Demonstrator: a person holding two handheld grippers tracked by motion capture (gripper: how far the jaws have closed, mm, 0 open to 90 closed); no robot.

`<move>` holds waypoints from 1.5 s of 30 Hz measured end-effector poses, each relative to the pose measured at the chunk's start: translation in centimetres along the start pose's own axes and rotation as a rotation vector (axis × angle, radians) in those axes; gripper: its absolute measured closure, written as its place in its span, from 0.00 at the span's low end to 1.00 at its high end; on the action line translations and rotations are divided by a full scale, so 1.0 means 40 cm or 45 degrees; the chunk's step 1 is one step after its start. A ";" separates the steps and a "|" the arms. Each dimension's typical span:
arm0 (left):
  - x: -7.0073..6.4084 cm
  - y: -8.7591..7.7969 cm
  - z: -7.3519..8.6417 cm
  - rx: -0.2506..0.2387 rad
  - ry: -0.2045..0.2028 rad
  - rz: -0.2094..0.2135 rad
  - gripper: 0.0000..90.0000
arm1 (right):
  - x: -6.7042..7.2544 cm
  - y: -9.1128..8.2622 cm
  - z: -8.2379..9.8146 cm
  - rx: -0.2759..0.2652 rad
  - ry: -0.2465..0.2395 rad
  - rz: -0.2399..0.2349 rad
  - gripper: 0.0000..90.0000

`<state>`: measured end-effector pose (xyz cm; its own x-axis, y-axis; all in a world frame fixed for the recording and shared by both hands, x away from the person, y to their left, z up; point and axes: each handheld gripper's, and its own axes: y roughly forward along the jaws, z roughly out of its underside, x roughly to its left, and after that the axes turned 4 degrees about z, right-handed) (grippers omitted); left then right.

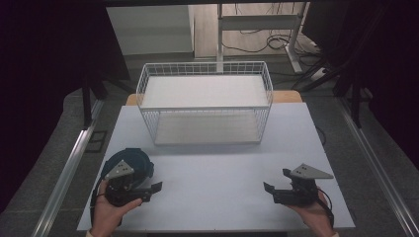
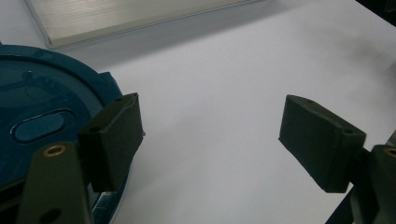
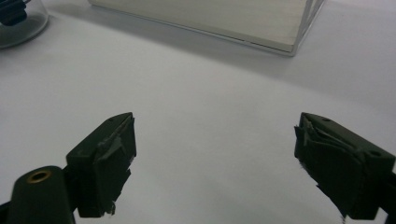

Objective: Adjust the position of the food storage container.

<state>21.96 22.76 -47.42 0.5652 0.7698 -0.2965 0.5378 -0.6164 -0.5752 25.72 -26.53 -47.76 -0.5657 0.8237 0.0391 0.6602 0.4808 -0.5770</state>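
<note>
**While both grippers wait, nothing is moved yet**

With our left gripper [image 1: 148, 190] spread wide and gripping nothing, the blue round lid [image 1: 132, 165] lies on the table [image 1: 217, 173] just beside its left jaw. Our right gripper [image 1: 277, 186] is likewise spread and bare. We judge the work barely begun: the wire basket [image 1: 205, 101] beyond stands unfilled.

Left gripper [image 1: 157, 187], right gripper [image 1: 267, 188]: black bodies, each topped by a grey three-cornered plate, black cable trailing. Jaws block-shaped, black, with brass-ringed screw holes; right pads frayed.
</note>
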 end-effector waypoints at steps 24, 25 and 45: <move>0.012 -0.015 -0.029 0.026 0.010 -0.030 0.26 | -0.005 -0.013 0.004 -0.023 0.001 -0.020 0.21; 0.012 -0.015 -0.029 0.026 0.010 -0.030 0.26 | -0.005 -0.013 0.004 -0.023 0.001 -0.020 0.21; 0.053 -0.066 -0.039 0.071 0.036 -0.210 0.34 | -0.005 0.000 0.021 0.001 -0.012 0.006 0.22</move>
<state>22.72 25.77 -45.33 0.4897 0.8545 -0.1736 0.5898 -0.4712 -0.6559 25.43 -26.95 -48.45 -0.5676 0.8228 0.0286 0.6622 0.4769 -0.5779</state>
